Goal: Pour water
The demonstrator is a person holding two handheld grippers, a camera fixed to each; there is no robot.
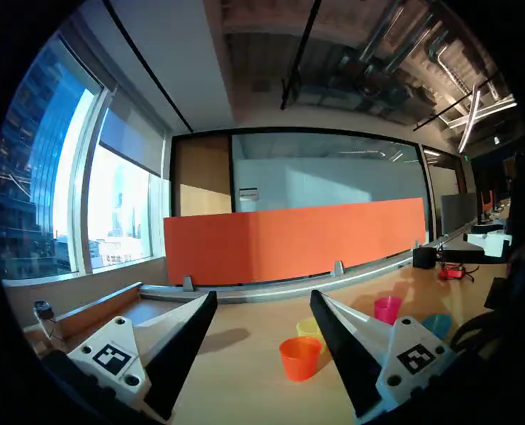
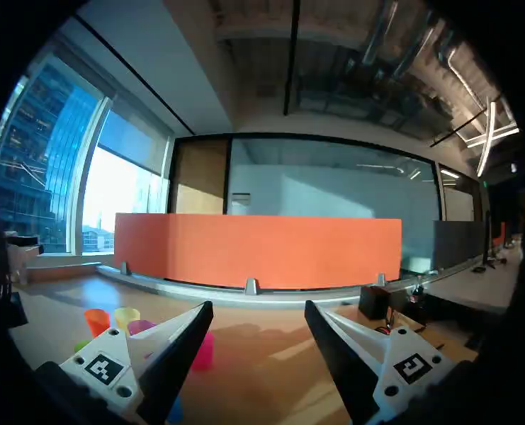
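The left gripper (image 1: 260, 301) is held over the wooden desk (image 1: 241, 375) with its two fingers spread wide and nothing between them. The right gripper (image 2: 256, 306) is likewise spread apart and grips nothing. Both face the orange divider (image 1: 297, 241) along the desk's far edge.

The left gripper view has four cups on the near side of the divider. An orange cup (image 1: 300, 358) is closest, with a yellow cup (image 1: 306, 328) just behind it, partly covered by a finger. A pink cup (image 1: 387, 309) and a blue cup (image 1: 438, 324) stand toward the divider's right end, where a black box (image 1: 424, 257) sits.

In the right gripper view the cups lie before the divider's (image 2: 262, 251) left end. The orange cup (image 2: 96, 321) and yellow cup (image 2: 126, 317) stand clear, while the pink cup (image 2: 205, 353) is half hidden behind a finger. Small patches of green and blue beside that finger are too cut off to identify. Whether any cup holds water cannot be told.
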